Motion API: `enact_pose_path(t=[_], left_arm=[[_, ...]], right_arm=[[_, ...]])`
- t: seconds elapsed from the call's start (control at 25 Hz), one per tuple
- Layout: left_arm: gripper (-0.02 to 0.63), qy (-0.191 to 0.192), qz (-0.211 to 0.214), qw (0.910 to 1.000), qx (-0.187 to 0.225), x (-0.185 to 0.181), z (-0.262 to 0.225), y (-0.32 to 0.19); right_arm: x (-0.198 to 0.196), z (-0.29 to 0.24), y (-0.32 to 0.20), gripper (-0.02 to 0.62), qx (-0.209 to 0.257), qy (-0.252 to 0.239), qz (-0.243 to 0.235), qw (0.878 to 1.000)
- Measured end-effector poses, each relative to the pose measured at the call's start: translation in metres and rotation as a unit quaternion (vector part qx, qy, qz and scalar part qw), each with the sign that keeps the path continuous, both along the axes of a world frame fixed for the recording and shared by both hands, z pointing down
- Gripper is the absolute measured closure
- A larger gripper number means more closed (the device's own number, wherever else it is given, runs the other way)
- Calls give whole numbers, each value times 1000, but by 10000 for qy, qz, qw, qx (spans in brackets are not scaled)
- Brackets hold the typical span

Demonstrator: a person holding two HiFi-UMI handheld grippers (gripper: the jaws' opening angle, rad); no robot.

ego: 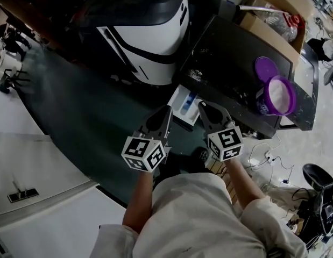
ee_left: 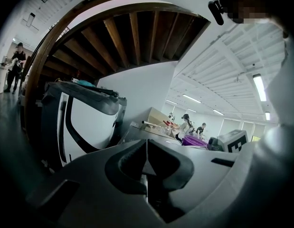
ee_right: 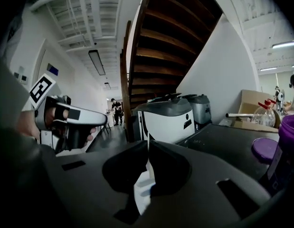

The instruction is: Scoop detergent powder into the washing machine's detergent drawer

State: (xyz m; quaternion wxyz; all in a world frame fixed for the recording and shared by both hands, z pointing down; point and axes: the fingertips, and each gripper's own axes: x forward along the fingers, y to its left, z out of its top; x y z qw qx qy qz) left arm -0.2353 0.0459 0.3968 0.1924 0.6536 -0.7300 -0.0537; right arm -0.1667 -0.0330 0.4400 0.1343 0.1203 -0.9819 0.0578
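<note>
Head view: the left gripper (ego: pixel 164 114) and right gripper (ego: pixel 204 107) are held side by side at the picture's centre, noses toward 12 o'clock. Just past them, at 12 o'clock, the detergent drawer (ego: pixel 183 104) stands pulled out of the dark washing machine (ego: pixel 236 52). Whether it holds powder is too small to tell. At 3 o'clock from the right gripper the purple detergent tub (ego: pixel 282 94) stands open on the machine's top, close to its front edge. Its lid (ego: pixel 266 67) lies just beyond at 11 o'clock. No scoop shows.

Left gripper view: the left gripper's (ee_left: pixel 146 148) tongs are pressed together with nothing between them. A white-and-black appliance (ee_left: pixel 90 122) stands at 10 o'clock, and the tub (ee_left: pixel 194 140) is a purple sliver at 3 o'clock.

Right gripper view: the right gripper's (ee_right: pixel 147 151) tongs also meet, empty, with something pale showing through the slit below them, probably the drawer. The tub (ee_right: pixel 287 141) and lid (ee_right: pixel 264 150) sit at 3 o'clock.

An open drawer and tub with idle tongs would fit either powder yet to go in or powder already in.

Risks, in my judgement: the tub is so near the edge that a sideways brush could tip it. Any powder carried toward the drawer would cross open floor, so a tilted scoop would spill. A gripper swung low could knock the jutting drawer.
</note>
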Motion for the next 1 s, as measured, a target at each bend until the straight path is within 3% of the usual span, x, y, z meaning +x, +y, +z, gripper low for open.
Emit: enact_pose_path(t=[0.4, 1.0], left_arm=[[580, -96, 99, 9999, 50, 9, -12, -7], [578, -168, 154, 9997, 44, 18, -15, -17]], right_arm=[[11, -38, -7, 580, -453, -475, 54, 9978], [22, -64, -7, 581, -419, -782, -84, 9960]])
